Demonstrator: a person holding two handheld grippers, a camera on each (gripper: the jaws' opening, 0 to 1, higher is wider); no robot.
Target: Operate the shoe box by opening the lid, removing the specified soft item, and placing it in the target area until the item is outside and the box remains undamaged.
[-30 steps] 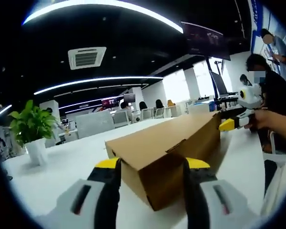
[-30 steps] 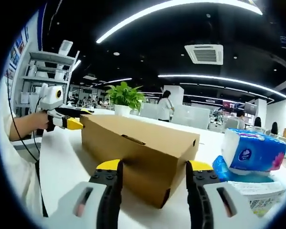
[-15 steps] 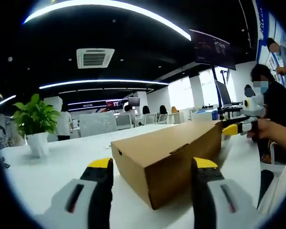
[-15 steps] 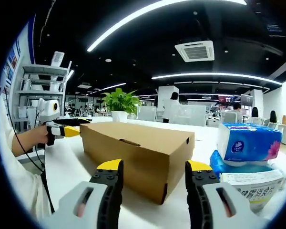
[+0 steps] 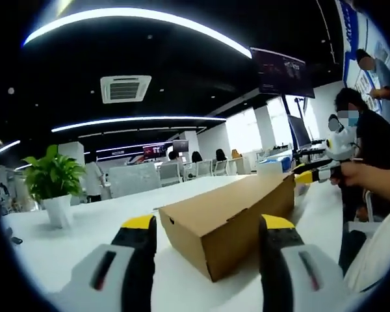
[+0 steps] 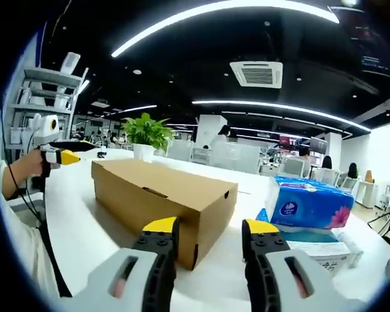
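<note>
The blue tissue pack [image 6: 314,205] carries a round logo whose lettering is too small to read, and print on the flatter pack [image 6: 315,247] beneath it is blurred as well. The brown shoe box [image 5: 231,218] lies closed on the white table [image 5: 84,227], lid down, with a small tab slot on its long side. In the left gripper view, the left gripper [image 5: 208,224] stands released, jaws spread wider than the box's near end and not touching it. In the right gripper view, the right gripper [image 6: 208,227] is also parted, just short of the opposite end [image 6: 208,224]. Bare tabletop runs along both long sides. A potted plant [image 5: 52,185] stands well apart. The box's contents are hidden.
</note>
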